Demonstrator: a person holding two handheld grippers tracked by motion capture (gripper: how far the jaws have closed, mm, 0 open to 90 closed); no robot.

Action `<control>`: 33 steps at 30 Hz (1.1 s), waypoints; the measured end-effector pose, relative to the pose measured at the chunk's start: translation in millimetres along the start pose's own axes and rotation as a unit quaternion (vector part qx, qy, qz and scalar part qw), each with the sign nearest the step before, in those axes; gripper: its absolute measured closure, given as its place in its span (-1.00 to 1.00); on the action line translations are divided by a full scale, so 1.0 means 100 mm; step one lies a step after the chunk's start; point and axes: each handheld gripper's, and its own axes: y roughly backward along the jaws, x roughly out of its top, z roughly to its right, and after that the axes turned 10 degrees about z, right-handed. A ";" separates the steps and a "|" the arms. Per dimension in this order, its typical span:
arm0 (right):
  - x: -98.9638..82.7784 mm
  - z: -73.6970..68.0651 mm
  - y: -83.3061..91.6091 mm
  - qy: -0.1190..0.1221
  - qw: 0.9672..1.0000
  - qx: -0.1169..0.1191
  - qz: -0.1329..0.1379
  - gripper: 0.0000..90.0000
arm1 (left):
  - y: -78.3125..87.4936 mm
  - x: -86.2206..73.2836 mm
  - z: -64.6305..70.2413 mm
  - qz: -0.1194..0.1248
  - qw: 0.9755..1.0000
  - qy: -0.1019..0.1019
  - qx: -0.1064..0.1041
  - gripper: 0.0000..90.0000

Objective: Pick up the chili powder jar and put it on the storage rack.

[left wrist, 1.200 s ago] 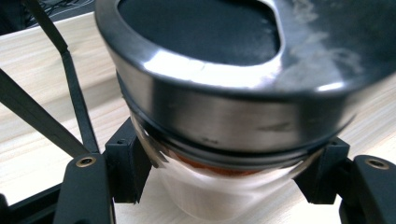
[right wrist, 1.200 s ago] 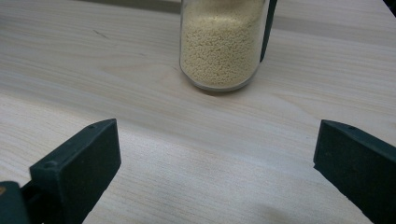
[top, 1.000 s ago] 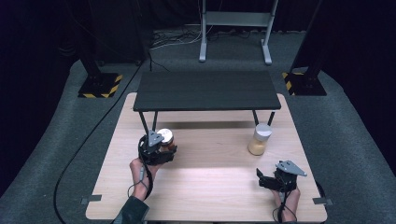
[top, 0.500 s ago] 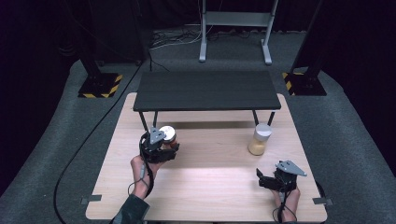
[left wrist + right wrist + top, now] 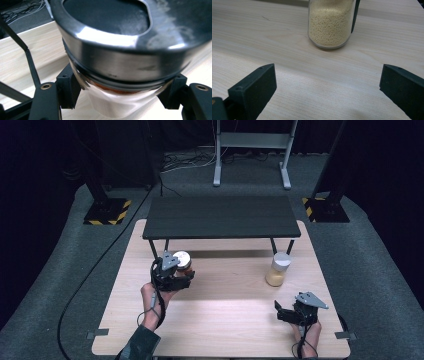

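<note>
Metal-lidded jar (image 5: pixel 120 62), contents possibly orange, is clamped by left gripper (image 5: pixel 172 276) fingers. Jar of pale grains (image 5: pixel 330 22) is left standing on tabletop (image 5: pixel 225 315); right gripper (image 5: pixel 287 312) fingers are spread wide.

Studio lab, black curtains, floor cables (image 5: pixel 185 161), hazard-striped stand bases (image 5: pixel 106 213)

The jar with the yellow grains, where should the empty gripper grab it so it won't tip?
Probably around the glass body of the jar with the yellow grains, below its silver lid. It stands upright on the table, so its round sides are free. The right gripper already faces it with jaws wide apart, so come in level from the person's side and close on the middle.
</note>
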 end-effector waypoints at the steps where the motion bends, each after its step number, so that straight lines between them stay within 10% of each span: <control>1: 0.00 0.00 0.00 0.000 1.000 0.000 0.000 -1.00 | 0.00 0.01 0.00 0.000 1.000 -0.001 -0.001 -0.31; 33: 0.00 0.01 0.00 -0.001 1.000 0.004 -0.001 -1.00 | -0.13 0.35 0.00 -0.002 0.999 -0.014 -0.033 -0.31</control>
